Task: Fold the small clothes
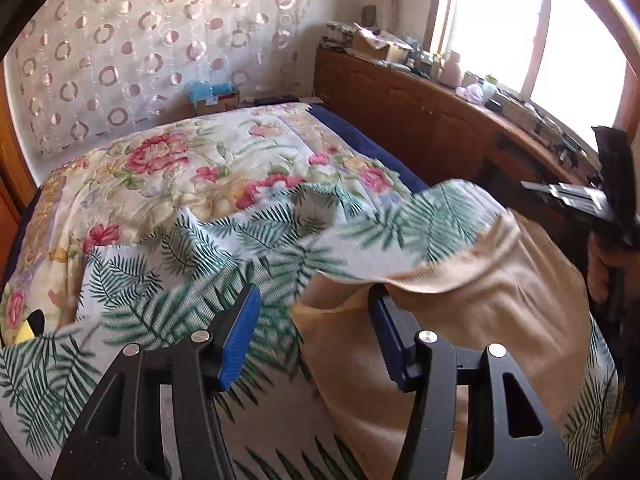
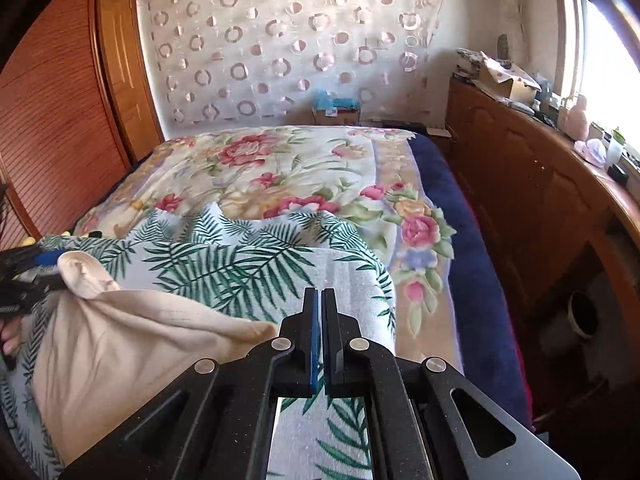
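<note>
A small beige garment (image 1: 472,312) lies on a white cloth with green fern print (image 1: 192,264) spread on the bed. My left gripper (image 1: 316,312) is open; its right finger is under the garment's raised edge, its left finger beside it. In the right wrist view the garment (image 2: 120,344) is lifted between two points. My right gripper (image 2: 322,312) is shut, and the garment's right corner (image 2: 256,330) runs in beside its fingers; whether it is pinched is hidden. The left gripper (image 2: 36,268) shows at the far left by the garment's bunched corner.
A floral quilt (image 2: 280,160) covers the bed, with a blue sheet (image 2: 460,248) along its right side. A wooden cabinet (image 2: 540,200) with clutter on top runs along the right under the window. A wooden wardrobe (image 2: 52,120) stands on the left. A box (image 2: 336,110) sits by the far wall.
</note>
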Demonstrator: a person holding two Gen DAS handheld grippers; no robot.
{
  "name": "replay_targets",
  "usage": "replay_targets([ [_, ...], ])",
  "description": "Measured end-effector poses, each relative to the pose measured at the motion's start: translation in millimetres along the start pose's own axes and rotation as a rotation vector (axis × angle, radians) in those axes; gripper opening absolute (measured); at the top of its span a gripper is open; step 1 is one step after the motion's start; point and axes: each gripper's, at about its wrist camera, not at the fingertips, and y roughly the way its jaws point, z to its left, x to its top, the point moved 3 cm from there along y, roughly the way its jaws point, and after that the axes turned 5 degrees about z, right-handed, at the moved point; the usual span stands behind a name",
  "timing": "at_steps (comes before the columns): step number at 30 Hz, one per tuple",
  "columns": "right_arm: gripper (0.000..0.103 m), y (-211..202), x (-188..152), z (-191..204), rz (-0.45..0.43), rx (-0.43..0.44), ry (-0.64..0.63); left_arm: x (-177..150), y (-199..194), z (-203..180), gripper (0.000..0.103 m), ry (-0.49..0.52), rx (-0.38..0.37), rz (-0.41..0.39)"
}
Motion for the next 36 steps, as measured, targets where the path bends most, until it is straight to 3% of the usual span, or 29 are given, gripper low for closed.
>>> replay_targets([
  [3, 0.001, -6.0, -7.8, 6.3, -0.003, 0.014, -0.024, 10.4, 9.3, 11.9, 0.057, -0.017, 0.082, -0.008],
  [4, 0.006, -9.1, -10.5, 8.4, -0.003, 0.020, -0.030, 11.3, 12.6, 15.4, 0.057, -0.021, 0.102, 0.001],
  [6, 0.028, -9.5, -14.7, 10.5, 0.000, 0.031, -0.044, 9.8, 15.6, 22.5, 0.057, -0.037, 0.111, 0.016],
  [9, 0.047, -11.4, -18.8, 10.8, 0.008, 0.067, -0.042, 2.4, 7.5, 25.8, 0.057, -0.042, 0.097, 0.004],
  [10, 0.049, -11.6, -20.0, 11.4, 0.014, 0.076, -0.040, 0.1, 4.5, 25.5, 0.057, -0.045, 0.092, 0.003],
  [17, 0.059, -11.4, -30.2, 6.8, 0.062, 0.115, 0.006, -17.4, -22.2, 17.8, 0.057, -0.062, 0.010, -0.011],
  [21, 0.061, -23.1, -35.0, 10.2, 0.070, 0.145, 0.017, -29.1, -27.9, 4.2, 0.073, -0.033, -0.071, 0.013],
  [27, 0.064, -12.9, -41.5, 6.7, 0.113, 0.136, 0.047, -36.4, -9.7, -6.3, 0.076, -0.031, -0.102, 0.068],
  [32, 0.064, -2.3, -37.6, -2.7, 0.124, 0.201, 0.092, -38.1, 7.1, -4.3, 0.076, -0.121, -0.178, 0.101],
  [33, 0.064, -1.7, -36.7, -3.9, 0.118, 0.209, 0.095, -37.1, 7.4, -5.0, 0.074, -0.124, -0.180, 0.103],
  [36, 0.061, 0.3, -36.5, -6.0, 0.114, 0.208, 0.076, -39.2, 9.3, -11.4, 0.055, -0.104, -0.202, 0.108],
])
